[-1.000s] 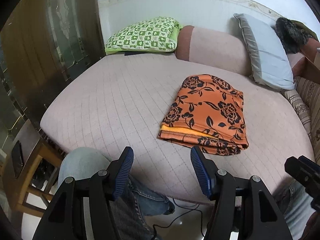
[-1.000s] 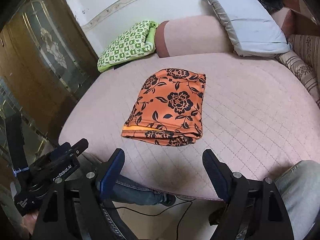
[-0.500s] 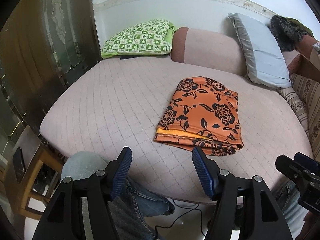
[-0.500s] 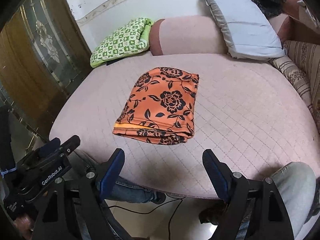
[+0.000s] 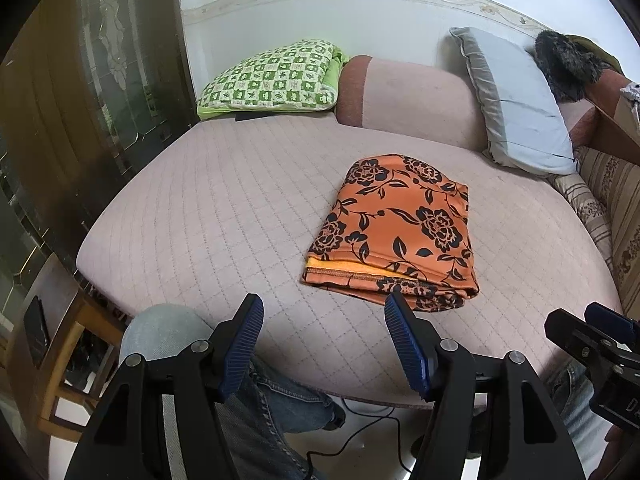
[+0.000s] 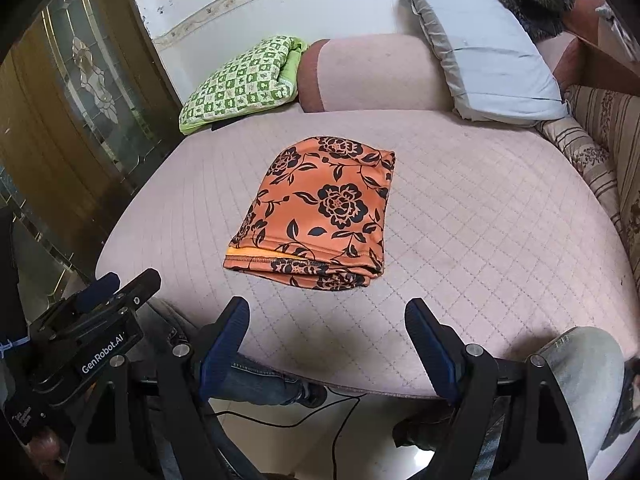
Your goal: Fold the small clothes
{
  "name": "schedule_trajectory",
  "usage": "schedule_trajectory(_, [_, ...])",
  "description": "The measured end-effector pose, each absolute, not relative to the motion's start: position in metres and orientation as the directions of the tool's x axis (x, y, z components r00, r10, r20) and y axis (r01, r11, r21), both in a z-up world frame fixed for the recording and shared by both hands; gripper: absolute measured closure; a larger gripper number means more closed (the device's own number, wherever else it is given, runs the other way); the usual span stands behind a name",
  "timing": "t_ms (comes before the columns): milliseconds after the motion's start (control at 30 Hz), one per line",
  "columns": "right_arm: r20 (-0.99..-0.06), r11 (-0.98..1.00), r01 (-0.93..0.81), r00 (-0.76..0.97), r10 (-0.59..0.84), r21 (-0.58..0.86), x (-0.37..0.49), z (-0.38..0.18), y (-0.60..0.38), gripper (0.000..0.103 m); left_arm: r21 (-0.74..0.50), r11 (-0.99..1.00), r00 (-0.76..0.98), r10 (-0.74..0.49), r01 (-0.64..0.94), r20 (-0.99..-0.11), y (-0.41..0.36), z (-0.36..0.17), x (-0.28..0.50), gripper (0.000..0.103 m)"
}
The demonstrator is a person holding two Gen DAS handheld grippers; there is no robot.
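An orange garment with black flowers [image 5: 394, 232] lies folded into a neat rectangle in the middle of the pink quilted bed [image 5: 224, 216]; it also shows in the right wrist view [image 6: 320, 216]. My left gripper [image 5: 324, 320] is open and empty, held back over the bed's near edge, short of the garment. My right gripper [image 6: 328, 320] is open and empty, also at the near edge, apart from the garment.
A green checked pillow [image 5: 276, 76], a pink bolster [image 5: 404, 96] and a grey pillow [image 5: 516, 108] line the far wall. A striped cushion [image 6: 600, 152] is at the right. A wooden glass-panelled door [image 5: 80, 100] stands left. The person's knees [image 6: 580, 364] are below the bed edge.
Both grippers have drawn back and up a little from the bed; the garment looks smaller and farther. The garment itself has not moved.
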State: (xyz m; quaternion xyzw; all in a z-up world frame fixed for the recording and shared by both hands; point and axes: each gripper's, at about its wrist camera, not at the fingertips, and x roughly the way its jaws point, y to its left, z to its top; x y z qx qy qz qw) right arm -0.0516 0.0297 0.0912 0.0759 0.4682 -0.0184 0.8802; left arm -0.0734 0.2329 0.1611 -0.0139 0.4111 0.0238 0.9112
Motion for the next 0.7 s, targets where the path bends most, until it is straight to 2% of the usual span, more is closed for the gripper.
schedule_trajectory(700, [-0.819, 0.991, 0.085, 0.573, 0.039, 0.107, -0.0532, 0.0997, 0.0334, 0.021, 0.002, 0.998, 0.66, 0.044, -0.064, -0.75, 0.2295, 0.1694, -0.0794, 0.039])
